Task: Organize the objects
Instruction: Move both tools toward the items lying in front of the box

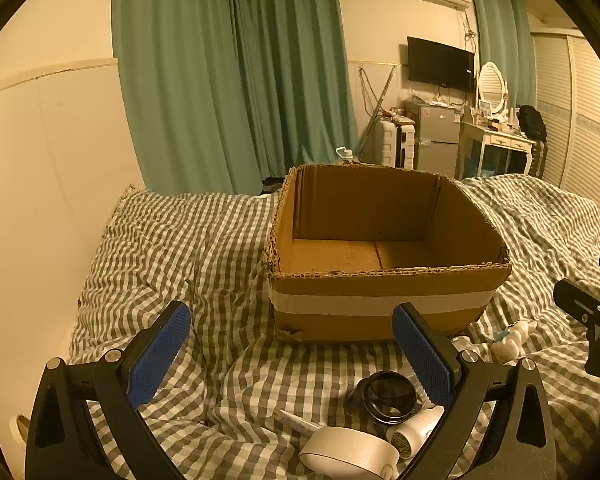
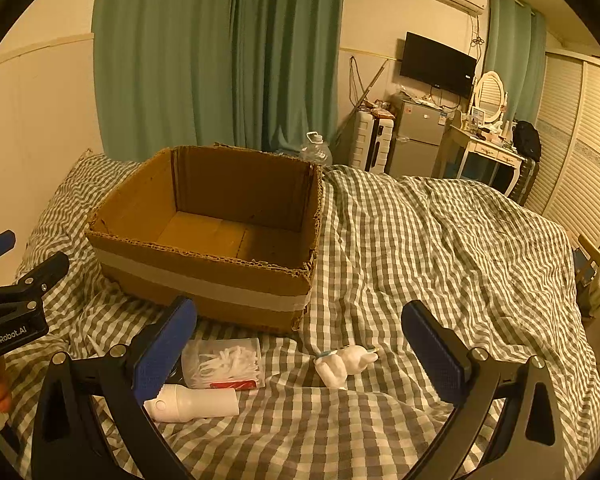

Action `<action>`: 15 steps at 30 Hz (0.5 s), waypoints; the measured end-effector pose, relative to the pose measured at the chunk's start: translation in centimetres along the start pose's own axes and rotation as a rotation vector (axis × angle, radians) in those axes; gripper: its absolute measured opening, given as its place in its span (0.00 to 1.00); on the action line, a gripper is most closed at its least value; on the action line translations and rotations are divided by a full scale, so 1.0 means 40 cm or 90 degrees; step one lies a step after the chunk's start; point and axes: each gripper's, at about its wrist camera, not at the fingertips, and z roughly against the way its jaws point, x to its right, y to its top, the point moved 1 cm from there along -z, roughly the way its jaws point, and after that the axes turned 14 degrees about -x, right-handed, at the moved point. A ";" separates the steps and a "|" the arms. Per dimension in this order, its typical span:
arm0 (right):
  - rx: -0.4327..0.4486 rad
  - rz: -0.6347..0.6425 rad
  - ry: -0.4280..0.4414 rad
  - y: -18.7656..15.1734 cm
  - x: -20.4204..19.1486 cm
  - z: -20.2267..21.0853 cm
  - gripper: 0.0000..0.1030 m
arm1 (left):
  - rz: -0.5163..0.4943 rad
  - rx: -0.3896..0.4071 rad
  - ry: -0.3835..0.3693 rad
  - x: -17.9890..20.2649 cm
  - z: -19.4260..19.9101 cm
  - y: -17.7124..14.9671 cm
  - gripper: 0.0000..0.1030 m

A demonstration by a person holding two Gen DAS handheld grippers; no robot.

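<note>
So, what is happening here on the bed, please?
A person holds two grippers over a checked bedcover, about to tidy small things into an open cardboard box, which looks empty as far as can be seen. Both the left gripper and the right gripper have open jaws and hold nothing. In front of the box lie a white plush toy, a bag of white strips, a white handheld device, a tape roll and a dark round lid.

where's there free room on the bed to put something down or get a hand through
Free patches: the checked bedspread right of the cardboard box, out to the bed's edge; the stretch left of the box toward the wall; and the box's bare floor. Crowded: the strip in front of the box, with the cotton swab pack, white torch, white figurine, tape roll and black lens.
</note>
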 end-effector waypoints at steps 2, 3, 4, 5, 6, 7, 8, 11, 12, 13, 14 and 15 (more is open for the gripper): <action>-0.002 0.000 0.003 0.000 0.000 -0.001 1.00 | -0.002 0.000 -0.002 -0.001 0.000 0.000 1.00; -0.003 0.001 0.004 0.000 -0.001 -0.002 1.00 | -0.002 0.000 -0.002 -0.001 0.000 0.000 1.00; -0.003 0.002 0.004 0.000 -0.002 -0.002 1.00 | -0.002 -0.001 -0.004 -0.001 0.000 0.000 1.00; -0.003 0.003 0.004 0.000 -0.003 -0.002 1.00 | -0.003 0.001 -0.007 -0.001 0.001 0.000 1.00; -0.003 0.003 0.004 0.000 -0.004 -0.002 1.00 | -0.004 0.001 -0.009 -0.001 0.001 0.000 1.00; -0.004 0.003 0.004 0.001 -0.003 -0.003 1.00 | -0.006 0.002 -0.012 0.000 0.002 0.000 1.00; -0.004 0.002 0.004 0.001 -0.003 -0.003 1.00 | -0.008 0.002 -0.015 0.003 0.002 0.000 1.00; -0.005 0.001 0.004 0.001 -0.002 -0.004 1.00 | -0.011 0.000 -0.015 0.003 -0.002 0.000 1.00; -0.005 0.000 0.004 0.001 -0.003 -0.004 1.00 | -0.011 0.000 -0.015 0.003 -0.002 0.000 1.00; -0.005 0.000 0.003 0.002 -0.003 -0.004 1.00 | -0.011 0.000 -0.018 0.002 -0.002 0.000 1.00; -0.006 0.000 0.003 0.002 -0.003 -0.004 1.00 | -0.012 0.000 -0.021 0.002 -0.001 0.000 1.00; -0.005 -0.001 0.002 0.001 -0.002 -0.004 1.00 | -0.012 0.001 -0.022 0.002 0.000 0.000 1.00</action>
